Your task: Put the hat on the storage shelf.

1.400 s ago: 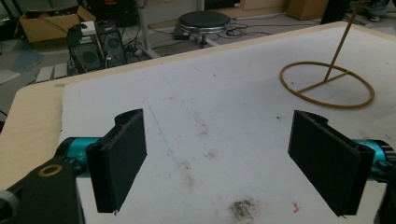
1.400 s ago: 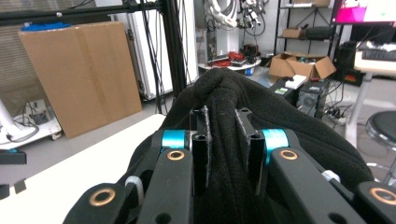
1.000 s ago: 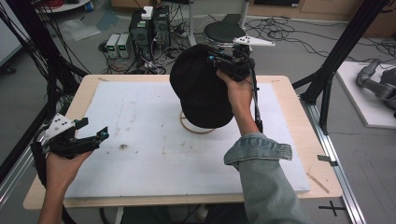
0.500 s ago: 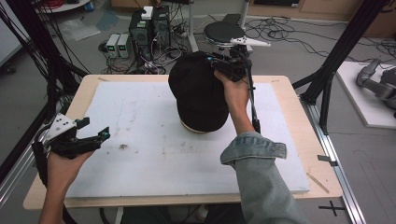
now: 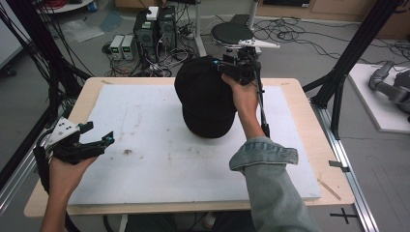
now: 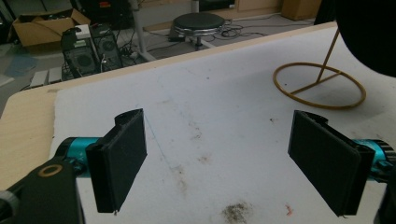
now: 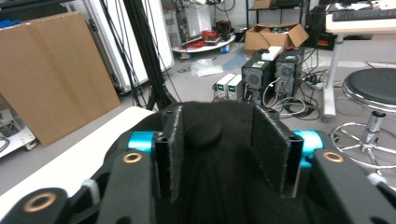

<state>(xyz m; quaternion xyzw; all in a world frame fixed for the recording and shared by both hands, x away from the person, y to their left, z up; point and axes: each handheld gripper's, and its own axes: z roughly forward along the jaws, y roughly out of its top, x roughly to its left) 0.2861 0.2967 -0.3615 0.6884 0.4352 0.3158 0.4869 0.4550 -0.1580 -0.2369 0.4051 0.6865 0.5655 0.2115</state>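
I am looking at a black cap [image 5: 205, 99] that is sitting on top of a thin wire stand [image 6: 320, 84] near the far middle of the table. The cap is plain, dark and rounded, with a small cloth button at its crown and its brim pointing toward me. My right gripper [image 5: 232, 72] is hovering at the cap's far top edge. Its jaws have just been opening, and they are now standing part-way apart with the crown between them, the pads looking loose on the fabric. My left gripper [image 5: 99, 143] is resting low at the near left of the table, well apart from the cap, with its jaws spread wide and nothing between them. A white, scuffed mat [image 5: 159, 159] is covering a pale wooden table [image 5: 300, 92]. Beyond the table, computer towers [image 5: 154, 26], tangled cables and a round black stool [image 5: 232, 33] are standing on a grey floor.
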